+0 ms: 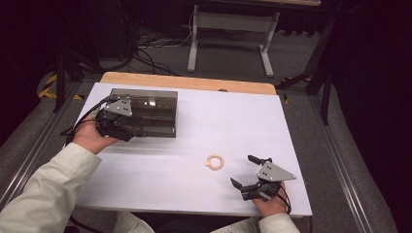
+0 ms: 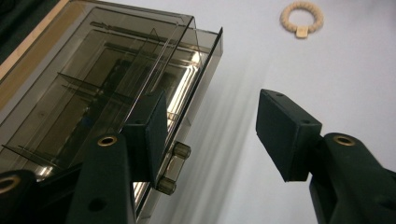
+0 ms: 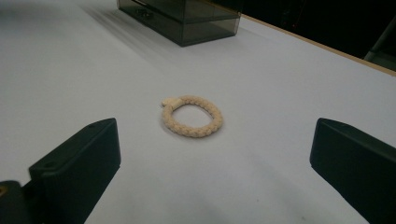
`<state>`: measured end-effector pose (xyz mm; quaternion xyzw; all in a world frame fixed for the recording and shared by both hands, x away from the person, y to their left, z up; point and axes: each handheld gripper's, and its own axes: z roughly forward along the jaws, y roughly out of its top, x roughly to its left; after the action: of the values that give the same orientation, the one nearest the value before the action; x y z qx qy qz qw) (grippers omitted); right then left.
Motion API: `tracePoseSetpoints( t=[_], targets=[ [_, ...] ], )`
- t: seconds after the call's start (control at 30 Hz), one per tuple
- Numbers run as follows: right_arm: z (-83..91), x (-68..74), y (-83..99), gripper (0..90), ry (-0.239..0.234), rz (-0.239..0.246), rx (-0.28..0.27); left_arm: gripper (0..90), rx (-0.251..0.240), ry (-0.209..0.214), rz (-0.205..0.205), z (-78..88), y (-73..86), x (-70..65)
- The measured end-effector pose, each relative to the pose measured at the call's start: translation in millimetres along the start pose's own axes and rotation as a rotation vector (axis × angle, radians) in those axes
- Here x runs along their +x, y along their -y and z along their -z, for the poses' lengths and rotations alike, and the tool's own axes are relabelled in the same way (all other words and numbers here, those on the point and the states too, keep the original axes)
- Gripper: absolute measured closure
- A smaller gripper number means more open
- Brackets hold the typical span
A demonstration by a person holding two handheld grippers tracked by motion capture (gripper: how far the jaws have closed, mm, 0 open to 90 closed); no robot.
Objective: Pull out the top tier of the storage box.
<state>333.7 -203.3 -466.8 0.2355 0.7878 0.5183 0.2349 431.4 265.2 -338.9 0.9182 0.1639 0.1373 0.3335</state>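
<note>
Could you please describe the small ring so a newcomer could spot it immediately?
On the white table, look ahead of the right hand-held gripper. The braided cream ring lies flat there alone, far smaller and paler than the smoky box.

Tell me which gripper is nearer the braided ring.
Right. The right gripper sits open just beside the braided ring, which lies ahead of its jaws. The left gripper is across the table, open at the smoked plastic box.
</note>
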Motion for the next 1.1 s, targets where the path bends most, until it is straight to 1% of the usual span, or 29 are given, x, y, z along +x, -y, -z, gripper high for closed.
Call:
tracePoseSetpoints(
  t=[0.07,0.1,0.13,0.23,0.27,0.37,0.47,0.5,0.57,0.7,0.73,0.77,0.93,1.03,1.1],
  targets=[
    [0.1,0.0,-0.1,2.2,0.0,0.0,0.001,45.2,0.023,0.0,-0.02,-2.0,-2.0,0.7],
    [0.0,0.0,0.0,2.2,0.0,-0.001,0.0,45.3,0.044,0.002,-0.034,-4.1,-3.1,1.7],
    [0.0,0.0,0.0,2.2,0.0,-0.001,0.0,45.5,0.044,0.002,-0.034,-4.1,-3.1,1.7],
    [0.0,0.0,0.0,2.2,-0.001,-0.001,0.0,46.6,0.079,0.002,-0.056,-7.4,-4.1,4.5],
    [0.0,0.0,0.0,2.2,-0.001,-0.001,0.0,46.9,0.079,0.002,-0.056,-7.4,-4.1,4.5],
    [-0.1,-0.2,0.0,2.3,-0.002,-0.003,0.001,47.8,0.096,0.008,-0.076,-9.2,-4.7,6.8],
    [-0.3,-0.5,0.1,2.3,-0.003,-0.004,0.001,48.0,0.107,0.031,-0.101,-10.8,-6.4,10.8],
    [-0.2,-0.5,0.1,2.3,-0.003,-0.004,0.001,48.0,0.107,0.031,-0.101,-10.8,-6.4,10.8],
    [-0.2,-0.5,0.1,2.3,-0.003,-0.004,0.0,48.7,0.129,0.034,-0.115,-11.8,-8.1,12.5],
    [-0.2,-0.6,0.1,2.3,-0.004,-0.005,0.002,51.1,0.158,0.031,-0.135,-14.4,-9.2,14.5],
    [-0.2,-0.6,0.1,2.3,-0.004,-0.005,0.002,51.3,0.158,0.031,-0.135,-14.4,-9.2,14.5],
    [-0.3,-0.5,0.1,2.3,-0.004,-0.005,0.002,51.6,0.178,0.03,-0.134,-15.9,-8.2,16.3],
    [-0.2,-0.6,0.1,2.3,-0.004,-0.005,0.001,52.2,0.203,0.028,-0.131,-18.8,-6.2,18.9],
    [-0.3,-0.5,0.1,2.3,-0.005,-0.006,0.002,53.1,0.222,0.024,-0.139,-20.1,-5.7,19.2],
    [-0.3,-0.6,0.1,2.5,-0.006,-0.006,0.002,53.7,0.223,0.029,-0.14,-21.3,-5.7,20.1]
  ],
)
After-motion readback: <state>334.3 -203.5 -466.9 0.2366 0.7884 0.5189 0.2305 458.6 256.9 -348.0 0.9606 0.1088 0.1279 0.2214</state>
